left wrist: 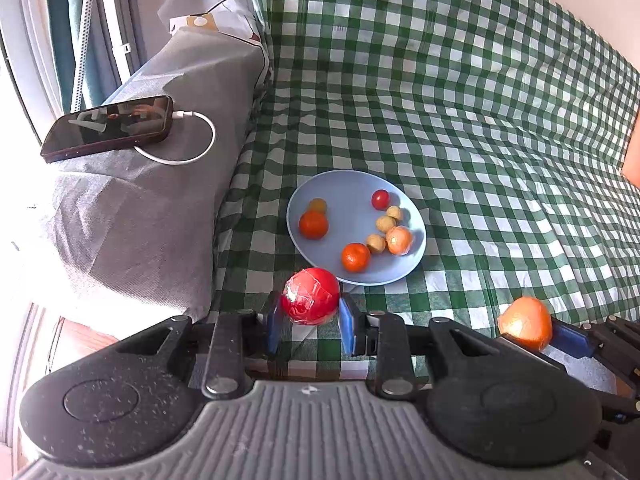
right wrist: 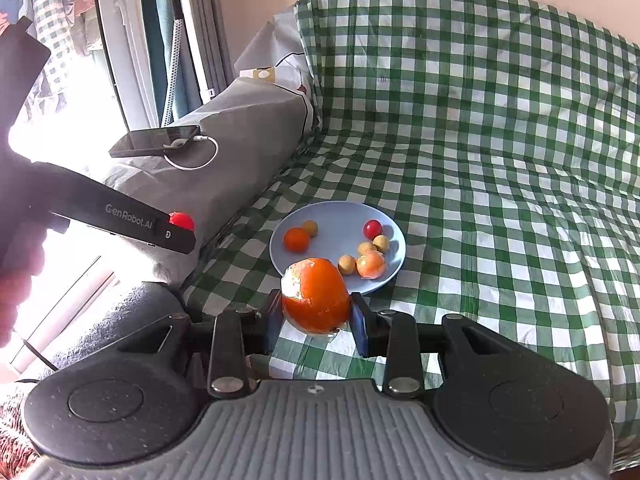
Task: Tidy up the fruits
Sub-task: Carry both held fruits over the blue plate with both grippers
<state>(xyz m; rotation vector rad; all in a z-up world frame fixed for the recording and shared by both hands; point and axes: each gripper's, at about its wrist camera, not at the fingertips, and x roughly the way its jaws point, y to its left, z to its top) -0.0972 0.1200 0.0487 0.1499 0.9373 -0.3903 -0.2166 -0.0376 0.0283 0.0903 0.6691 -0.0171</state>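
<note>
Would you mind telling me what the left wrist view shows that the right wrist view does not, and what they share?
Only the left wrist view shows the left hand-held gripper closed on the wrapped red fruit, and a whole tangerine at the near side of the plate.

Only the right wrist view shows the right hand-held gripper gripping the wrapped orange fruit head-on, plus the person's hand.

Both show the blue plate of small fruits, the phone charging on a grey cushion, and the green checked cloth.

Open checked cloth (left wrist: 500,128) lies to my right; the grey cushion (left wrist: 152,208) and phone (left wrist: 108,128) block my left.
</note>
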